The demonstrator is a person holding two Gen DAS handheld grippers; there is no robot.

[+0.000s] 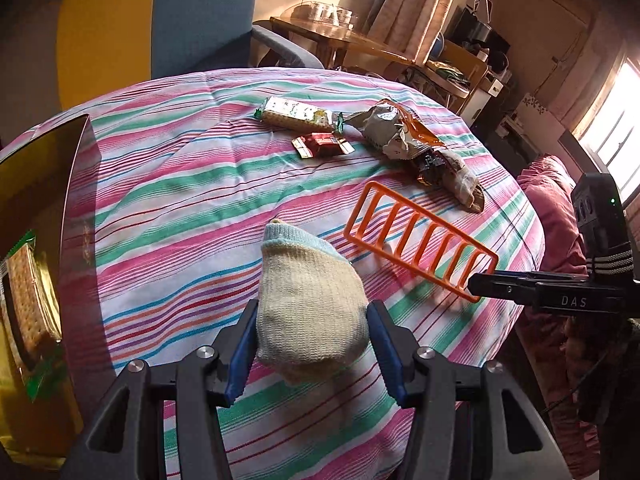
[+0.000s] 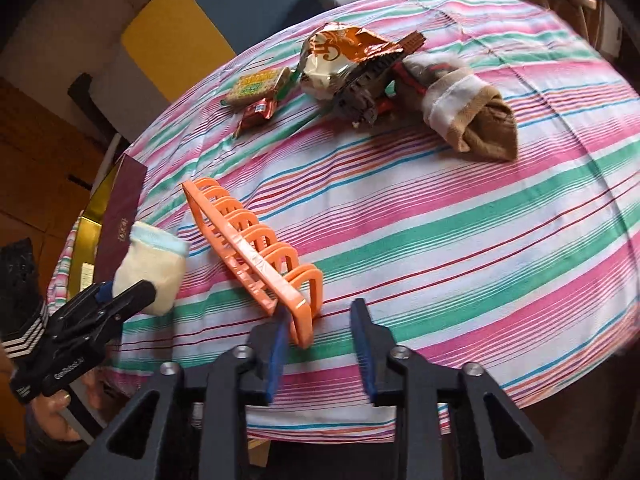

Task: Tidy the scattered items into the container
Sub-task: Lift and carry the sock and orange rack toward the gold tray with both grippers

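My left gripper [image 1: 312, 312] is shut on a cream sock with a light blue cuff [image 1: 308, 296], held above the striped tablecloth [image 1: 180, 184]; the sock also shows in the right wrist view [image 2: 152, 268]. My right gripper [image 2: 322, 312] is open, its jaws on either side of the near end of an orange plastic rack [image 2: 256, 252]; the rack also shows in the left wrist view [image 1: 420, 240]. The gold-lined box [image 1: 32, 208] with a cracker pack inside stands at the table's left edge. A cracker pack [image 1: 298, 114], a red candy [image 1: 322, 145], a crumpled snack bag [image 1: 394, 130], a dark toy [image 2: 366, 92] and a brown sock [image 2: 468, 108] lie at the far side.
The box's maroon wall [image 2: 120, 220] shows at the table's left edge. A blue chair [image 1: 204, 16] and a yellow panel [image 1: 100, 36] stand beyond the table. A wooden table [image 1: 360, 36] and a pink cushion [image 1: 552, 208] are to the right.
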